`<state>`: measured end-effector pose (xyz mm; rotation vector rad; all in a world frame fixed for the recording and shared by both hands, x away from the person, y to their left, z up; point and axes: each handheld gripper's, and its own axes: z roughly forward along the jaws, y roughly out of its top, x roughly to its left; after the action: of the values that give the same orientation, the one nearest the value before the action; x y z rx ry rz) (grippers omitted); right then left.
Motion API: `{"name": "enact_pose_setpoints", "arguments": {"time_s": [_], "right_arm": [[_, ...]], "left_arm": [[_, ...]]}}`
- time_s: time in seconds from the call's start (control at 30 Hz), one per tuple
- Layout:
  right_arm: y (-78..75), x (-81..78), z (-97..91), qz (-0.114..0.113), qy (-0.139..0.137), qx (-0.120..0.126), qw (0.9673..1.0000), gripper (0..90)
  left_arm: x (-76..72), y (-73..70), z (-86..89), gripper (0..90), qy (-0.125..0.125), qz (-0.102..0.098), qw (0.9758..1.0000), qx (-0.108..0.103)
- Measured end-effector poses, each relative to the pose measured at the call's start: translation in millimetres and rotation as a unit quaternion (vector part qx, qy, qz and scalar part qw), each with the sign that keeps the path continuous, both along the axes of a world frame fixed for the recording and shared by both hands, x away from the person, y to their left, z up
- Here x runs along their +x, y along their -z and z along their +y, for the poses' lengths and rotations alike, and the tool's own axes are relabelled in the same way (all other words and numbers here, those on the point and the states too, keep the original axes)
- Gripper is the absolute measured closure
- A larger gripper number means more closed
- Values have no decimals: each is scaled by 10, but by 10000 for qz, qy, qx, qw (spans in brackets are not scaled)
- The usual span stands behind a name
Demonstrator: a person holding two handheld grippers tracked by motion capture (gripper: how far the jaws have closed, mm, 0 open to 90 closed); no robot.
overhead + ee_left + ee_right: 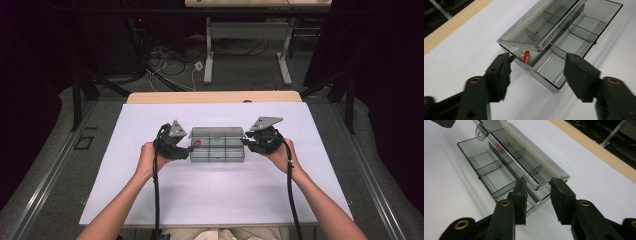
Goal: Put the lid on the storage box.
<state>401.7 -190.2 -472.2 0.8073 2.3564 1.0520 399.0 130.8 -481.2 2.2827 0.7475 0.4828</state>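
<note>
A: In the high view, where is the clear smoky-grey plastic compartment box (217,145)?

B: Mid-desk on the white desk (150,190). The left tool (189,148) sits at its nine o'clock end, the right tool (244,141) at its three o'clock end, each in a hand.

A: And the left gripper view?

B: The left tool (537,66) has its jaws apart, pads pressing on nothing; the box's near corner (549,77) lies between them. A small red and white round part (525,55) rests in the end compartment, at about eleven o'clock from that corner. The transparent hinged lid (536,25) stands partly raised.

A: The right gripper view?

B: The right tool (537,186) straddles the lid's end (541,183), jaws a little apart. I cannot tell whether the pads touch it. The open tray (489,165) runs off toward eleven o'clock.
</note>
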Motion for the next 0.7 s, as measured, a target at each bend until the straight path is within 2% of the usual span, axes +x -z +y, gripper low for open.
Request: {"name": "enact_pose_setpoints", "arguments": {"time_s": [0.07,0.13,0.17,0.23,0.3,0.4,0.53,0.63,0.67,0.7], "right_arm": [[5,-18,-8,96,-28,-27,9999,598],[16,-43,-9,219,-13,-126,9997,501],[22,-59,-14,258,-42,-162,9995,436],[43,-84,-14,469,-155,-301,9983,281],[66,-122,-17,645,-245,-391,9969,163],[90,-194,-26,766,-328,-391,9958,96],[118,-267,-47,890,-430,-391,9943,9],[126,-332,-71,907,-418,-362,9943,0],[141,-351,-76,838,-429,-264,9952,0],[131,-375,-90,886,-403,-321,9947,0]], "left_arm": [[-33,9,32,287,17,124,9999,1],[-71,24,70,178,77,243,9996,90],[-96,34,100,147,44,237,9997,101],[-147,58,159,97,17,386,9992,29],[-197,88,204,31,-36,402,9991,84],[-262,110,266,1,-65,427,9990,139],[-357,125,325,0,-105,413,9991,83],[-423,118,361,0,-91,408,9991,90],[-448,120,367,0,-113,417,9991,53],[-464,122,376,0,-105,404,9991,45]]}}
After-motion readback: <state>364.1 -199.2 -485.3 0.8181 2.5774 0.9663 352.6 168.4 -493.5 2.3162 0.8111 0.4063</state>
